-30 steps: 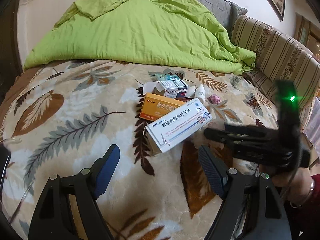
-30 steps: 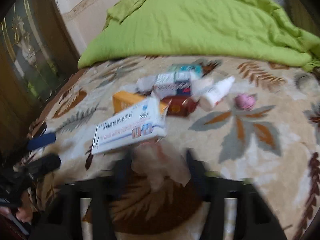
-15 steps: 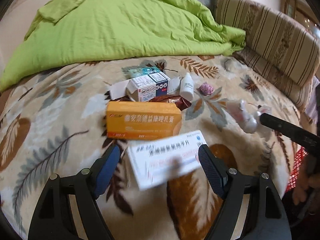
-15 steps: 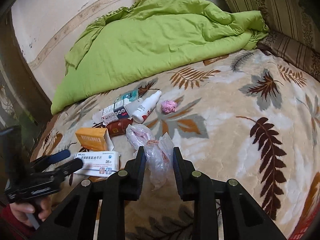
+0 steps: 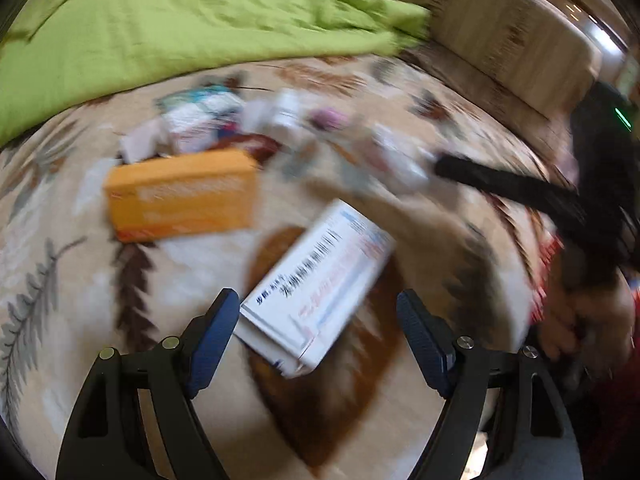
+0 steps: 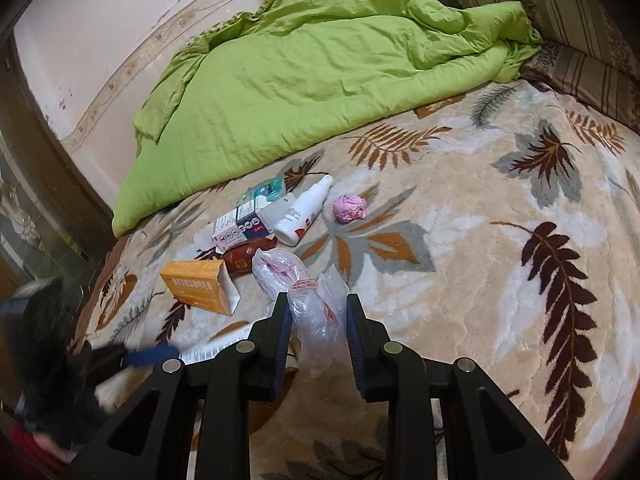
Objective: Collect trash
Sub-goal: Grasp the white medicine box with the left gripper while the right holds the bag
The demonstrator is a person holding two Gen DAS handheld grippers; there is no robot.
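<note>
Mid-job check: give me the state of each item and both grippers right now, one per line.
Left gripper: open, white box between its fingers.
White box: on the blanket, tilted, not clamped.
Right gripper: shut on plastic bag.
Plastic bag: crumpled, pinched between the fingers.
Orange box: lying flat, end flap open.
White bottle: on its side, capped.
Pink wad: crumpled, untouched.
Green duvet: bunched up.

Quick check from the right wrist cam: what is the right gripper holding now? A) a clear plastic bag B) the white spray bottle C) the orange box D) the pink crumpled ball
A: the right gripper is shut on the clear plastic bag; the other three lie on the blanket.
</note>
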